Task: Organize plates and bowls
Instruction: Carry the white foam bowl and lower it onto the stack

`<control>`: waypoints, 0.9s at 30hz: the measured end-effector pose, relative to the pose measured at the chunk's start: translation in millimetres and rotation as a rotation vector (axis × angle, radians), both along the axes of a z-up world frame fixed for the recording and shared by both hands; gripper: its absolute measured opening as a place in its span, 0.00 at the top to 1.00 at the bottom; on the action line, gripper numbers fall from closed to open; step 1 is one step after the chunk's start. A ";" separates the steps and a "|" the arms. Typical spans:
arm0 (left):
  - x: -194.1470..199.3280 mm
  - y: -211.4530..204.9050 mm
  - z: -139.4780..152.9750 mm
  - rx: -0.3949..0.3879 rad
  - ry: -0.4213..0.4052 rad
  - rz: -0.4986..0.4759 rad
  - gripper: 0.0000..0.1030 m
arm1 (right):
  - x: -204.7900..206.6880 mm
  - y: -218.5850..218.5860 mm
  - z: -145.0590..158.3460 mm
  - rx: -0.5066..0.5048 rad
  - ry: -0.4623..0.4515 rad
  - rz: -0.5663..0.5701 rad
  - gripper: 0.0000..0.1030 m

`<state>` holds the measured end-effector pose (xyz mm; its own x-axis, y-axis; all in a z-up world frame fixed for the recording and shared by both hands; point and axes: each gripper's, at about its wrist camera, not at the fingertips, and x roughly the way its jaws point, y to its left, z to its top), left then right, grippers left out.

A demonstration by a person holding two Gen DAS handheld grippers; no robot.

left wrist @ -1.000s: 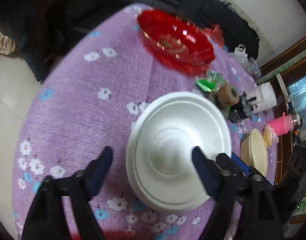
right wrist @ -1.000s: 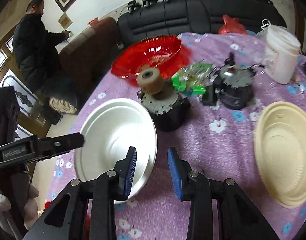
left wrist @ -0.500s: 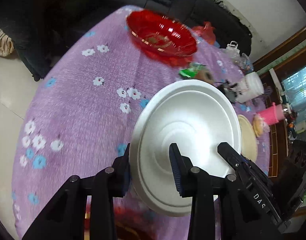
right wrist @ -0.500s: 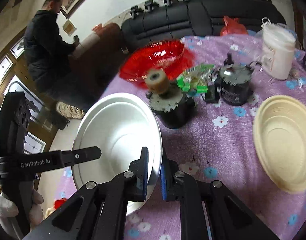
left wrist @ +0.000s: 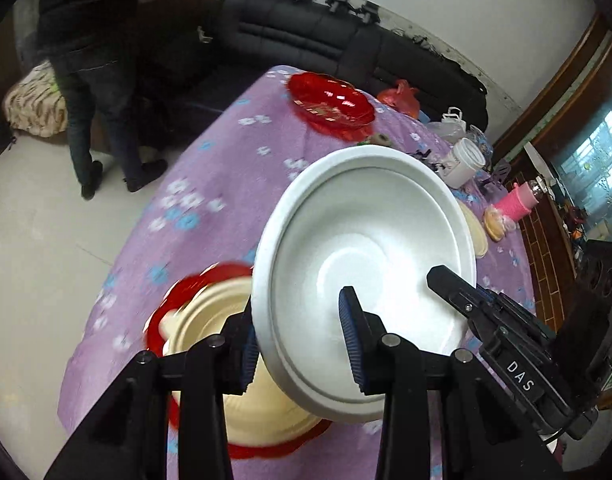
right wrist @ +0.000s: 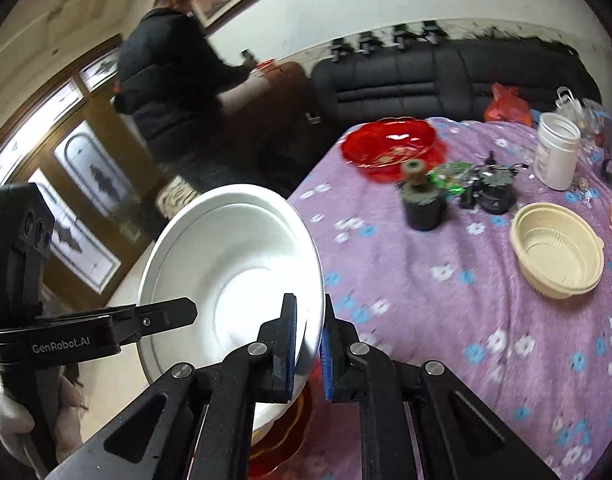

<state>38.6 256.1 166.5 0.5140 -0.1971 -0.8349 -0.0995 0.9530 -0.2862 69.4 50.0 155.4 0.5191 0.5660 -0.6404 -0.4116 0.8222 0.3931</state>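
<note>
Fingers of both the left gripper (left wrist: pixel 302 340) and right gripper (right wrist: pixel 307 344) pinch opposite rims of a round white foam bowl (left wrist: pixel 365 280), held tilted above a purple flowered tablecloth (right wrist: pixel 445 300).

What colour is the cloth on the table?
Purple, dotted with small white and blue flowers. The tablecloth shows best in the right wrist view.

The right gripper (right wrist: pixel 307 344) pinches the rim of a white bowl (right wrist: pixel 230 280) and holds it up, tilted. The left gripper (right wrist: pixel 162 316) grips the bowl's other side. On the purple table (right wrist: pixel 445 320) sit a cream bowl (right wrist: pixel 557 256), a red dish (right wrist: pixel 389 146) and a white jar (right wrist: pixel 555 152). A person (right wrist: pixel 166 92) stands behind.
</note>
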 end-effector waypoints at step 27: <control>-55.6 67.8 -55.8 0.022 -0.051 0.197 0.39 | -37.0 79.1 -62.6 -0.108 -0.043 0.100 0.57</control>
